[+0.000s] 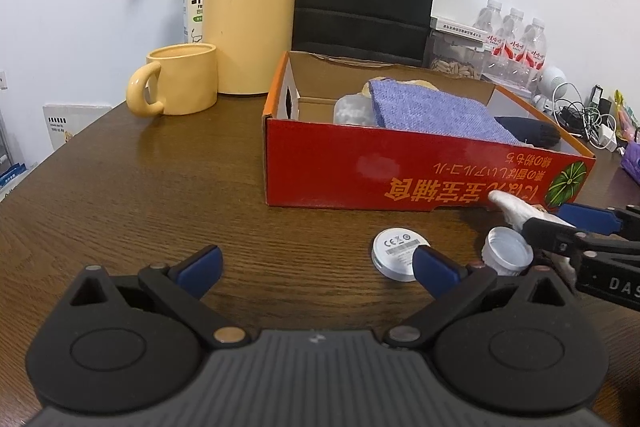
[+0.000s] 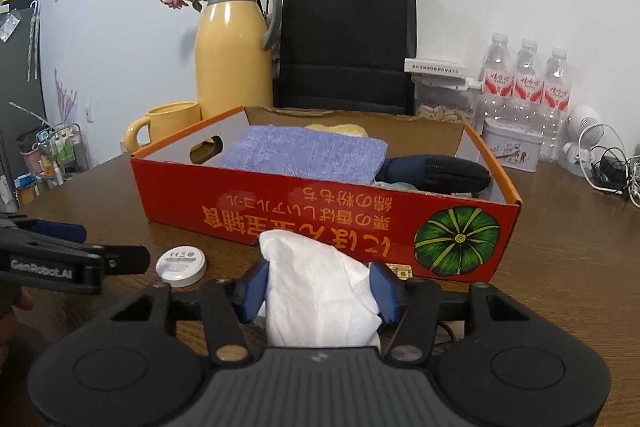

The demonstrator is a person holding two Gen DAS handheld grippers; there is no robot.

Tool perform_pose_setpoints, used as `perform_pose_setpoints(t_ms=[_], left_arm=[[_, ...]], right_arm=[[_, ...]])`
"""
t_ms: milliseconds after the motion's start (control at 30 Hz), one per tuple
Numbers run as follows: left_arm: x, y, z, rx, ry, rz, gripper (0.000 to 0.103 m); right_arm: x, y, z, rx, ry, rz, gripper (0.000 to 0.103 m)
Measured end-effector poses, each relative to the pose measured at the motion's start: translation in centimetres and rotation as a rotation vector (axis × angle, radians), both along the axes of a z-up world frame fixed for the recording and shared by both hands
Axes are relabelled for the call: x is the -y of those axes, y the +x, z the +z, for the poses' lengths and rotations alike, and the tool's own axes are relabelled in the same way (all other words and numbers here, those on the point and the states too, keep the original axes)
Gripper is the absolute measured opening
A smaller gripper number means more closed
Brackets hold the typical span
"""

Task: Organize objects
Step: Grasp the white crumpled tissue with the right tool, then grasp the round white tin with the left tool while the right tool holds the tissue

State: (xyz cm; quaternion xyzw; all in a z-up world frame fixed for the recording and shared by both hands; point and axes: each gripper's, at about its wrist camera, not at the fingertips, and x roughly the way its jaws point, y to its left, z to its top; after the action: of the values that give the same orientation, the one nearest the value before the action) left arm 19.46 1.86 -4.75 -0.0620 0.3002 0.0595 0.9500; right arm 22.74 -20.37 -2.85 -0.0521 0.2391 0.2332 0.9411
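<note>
Right gripper [image 2: 316, 287]: jaws about half spread, both blue pads pressed into a crumpled white tissue wad [image 2: 320, 287], held just before the near wall of the red cardboard box [image 2: 320, 223]. Left gripper [image 1: 320, 267]: jaws wide apart, nothing between them, hovering low over the wooden table [image 1: 160, 187].

The step in hand appears to be carrying the tissue into the box. To do it well, the wad should be lifted clear of the near wall before moving forward, since soft paper catches on a cardboard edge; the grip should stay light but steady, as tissue slips or tears easily; release is best made over the free floor at the box's left end, beside the folded purple cloth [image 2: 304, 155] and away from the dark pouch [image 2: 436, 173].

Count, loose on the table before the box: one white puck-shaped device [image 1: 400, 253], label side up; one white screw cap [image 1: 508, 251] lying beside the right gripper. Inside the box: one purple cloth, one dark pouch, plus partly hidden items that cannot be counted. Behind: one yellow jug [image 1: 250, 7], one yellow mug [image 1: 180, 83], three water bottles [image 2: 526, 83].
</note>
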Motion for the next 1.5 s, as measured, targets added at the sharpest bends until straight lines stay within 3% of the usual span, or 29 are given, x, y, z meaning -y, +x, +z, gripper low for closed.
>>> perform_pose_setpoints(t_ms=[33, 133, 300, 333, 367, 433, 633, 733, 867, 1100, 1200, 1267, 1500], left_arm=[[0.0, 0.0, 0.0, -0.002, 0.001, 0.000, 0.103], [0.1, 0.2, -0.2, -0.013, 0.005, -0.002, 0.103], [0.3, 0.4, -0.4, -0.026, 0.013, -0.003, 0.103], [0.3, 0.4, -0.5, -0.028, 0.015, -0.001, 0.103], [0.2, 0.3, -0.5, -0.028, 0.014, 0.002, 0.103], [0.1, 0.3, -0.5, -0.030, 0.011, 0.009, 0.103], [0.0, 0.4, -0.6, -0.038, 0.004, 0.003, 0.103], [0.3, 0.5, -0.7, -0.040, 0.004, -0.009, 0.103], [1.0, 0.7, -0.8, -0.038, 0.014, -0.040, 0.103], [2.5, 2.3, -0.8, -0.040, 0.038, -0.087, 0.103], [3.2, 2.9, -0.9, -0.050, 0.049, -0.112, 0.081], [3.5, 2.8, -0.8, -0.033, 0.063, -0.125, 0.040], [3.6, 2.0, -0.3, 0.005, 0.063, -0.130, 0.040]], right_arm=[[0.1, -0.1, 0.1, 0.003, 0.003, -0.003, 0.052], [0.5, -0.4, 0.2, 0.006, 0.012, -0.011, 0.035], [1.1, -0.6, 0.3, 0.003, 0.028, -0.020, 0.037], [1.1, -0.6, 0.3, 0.002, 0.029, -0.022, 0.049], [1.2, -0.5, 0.3, -0.001, 0.028, -0.028, 0.074], [1.1, -0.3, 0.1, -0.008, 0.015, -0.030, 0.093], [0.5, 2.1, -0.9, -0.088, -0.038, -0.055, 0.090], [1.4, 2.5, -1.1, -0.142, 0.006, -0.050, 0.069], [0.9, 1.6, -1.0, -0.105, -0.020, -0.029, 0.062], [1.5, 0.5, -0.1, -0.022, -0.004, -0.071, 0.062], [1.7, 0.3, 0.2, -0.011, 0.005, -0.075, 0.062], [1.7, 0.2, 0.3, -0.005, 0.005, -0.073, 0.062], [1.6, -0.2, 0.5, 0.011, 0.010, -0.068, 0.062]])
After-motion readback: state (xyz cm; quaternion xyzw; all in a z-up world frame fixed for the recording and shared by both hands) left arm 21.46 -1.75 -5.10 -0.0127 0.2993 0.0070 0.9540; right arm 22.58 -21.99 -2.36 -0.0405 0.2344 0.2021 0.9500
